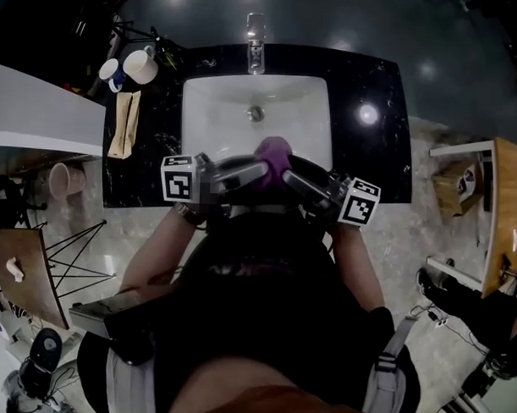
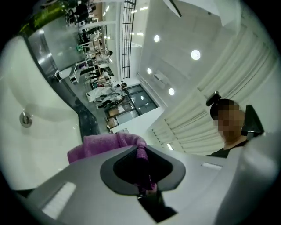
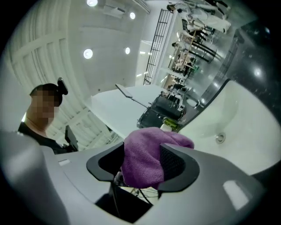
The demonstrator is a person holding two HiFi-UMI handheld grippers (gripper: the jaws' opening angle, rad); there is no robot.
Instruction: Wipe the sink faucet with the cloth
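Pinching purple cloth with left tongs: in left gripper view the tips are closing tight on a thin fold, with the rest of the cloth bunching up past them toward the left of the frame.

Holding right tongs wide apart. In right gripper view the cloth is draping down between the two sides, leaning on the right-hand one and leaving a gap at the left-hand one, so not getting squeezed there.

Pointing both tongs at each other, tip to tip, at center of head view, just above the person's dark torso, with the cloth sitting between and slightly above the tips.

Hanging the cloth over the front part of the white sink, lower middle of the basin, below the drain in frame and apart from it. Cannot tell whether the cloth is touching the basin.

Showing faucet at top center of head view, standing upright behind the basin on the dark worktop, well apart from the cloth and from both tongs.

Showing two mugs at upper left on the worktop, touching or nearly so, with a tan folded item lying just below them, left of the sink.
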